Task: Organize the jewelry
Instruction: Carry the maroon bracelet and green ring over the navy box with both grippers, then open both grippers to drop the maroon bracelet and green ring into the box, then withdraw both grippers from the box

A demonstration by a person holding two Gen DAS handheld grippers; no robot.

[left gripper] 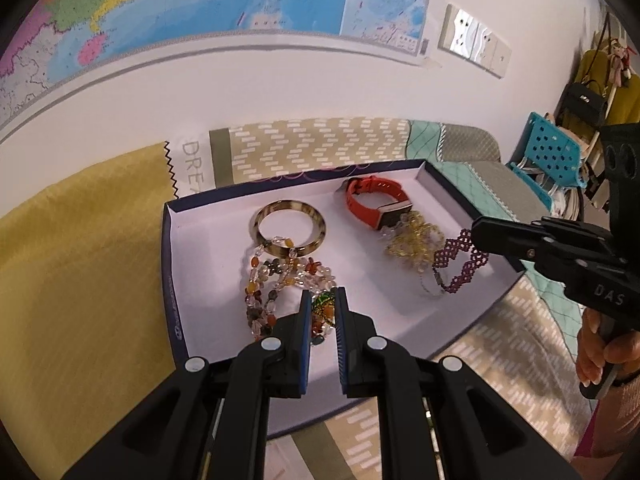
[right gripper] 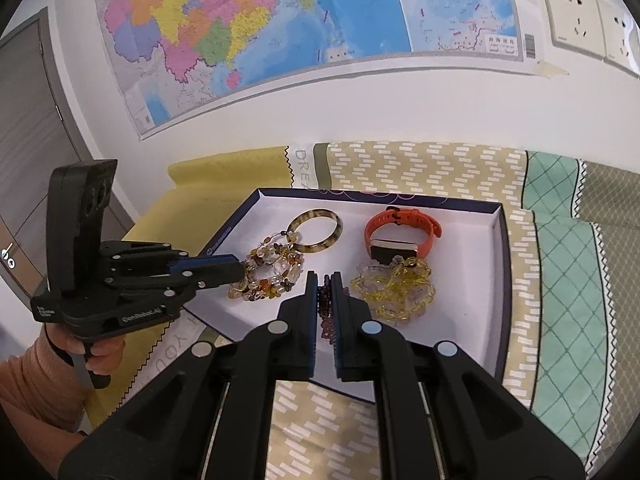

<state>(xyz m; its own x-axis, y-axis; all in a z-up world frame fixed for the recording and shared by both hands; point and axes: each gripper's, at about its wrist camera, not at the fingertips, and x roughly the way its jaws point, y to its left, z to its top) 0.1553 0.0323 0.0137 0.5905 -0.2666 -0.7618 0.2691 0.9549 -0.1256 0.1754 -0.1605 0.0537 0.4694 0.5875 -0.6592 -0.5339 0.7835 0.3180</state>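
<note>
A shallow white-lined box (left gripper: 208, 248) with a dark blue rim (right gripper: 505, 280) lies on patterned cloth. Inside lie a tortoiseshell bangle (left gripper: 290, 232) (right gripper: 316, 230), an orange-strapped watch (left gripper: 376, 200) (right gripper: 400, 226) and a yellow crystal bracelet (left gripper: 416, 244) (right gripper: 394, 292). My left gripper (left gripper: 323, 296) (right gripper: 240, 272) is shut on a multicolour bead strand (left gripper: 276, 272) (right gripper: 268, 276) that drapes over the bangle's near edge. Over the box's right side, my right gripper (right gripper: 324, 280) (left gripper: 474, 232) is shut on a purple lattice bead bracelet (left gripper: 456, 250) (right gripper: 325, 308).
A yellow cloth (left gripper: 80, 260) lies left of the box, green checked fabric (right gripper: 560, 280) right of it. Behind is a wall with a map (right gripper: 280, 20) and sockets (right gripper: 576, 16). A blue perforated stool (left gripper: 552, 152) and bags stand far right; a hand (left gripper: 596, 352) grips the right tool.
</note>
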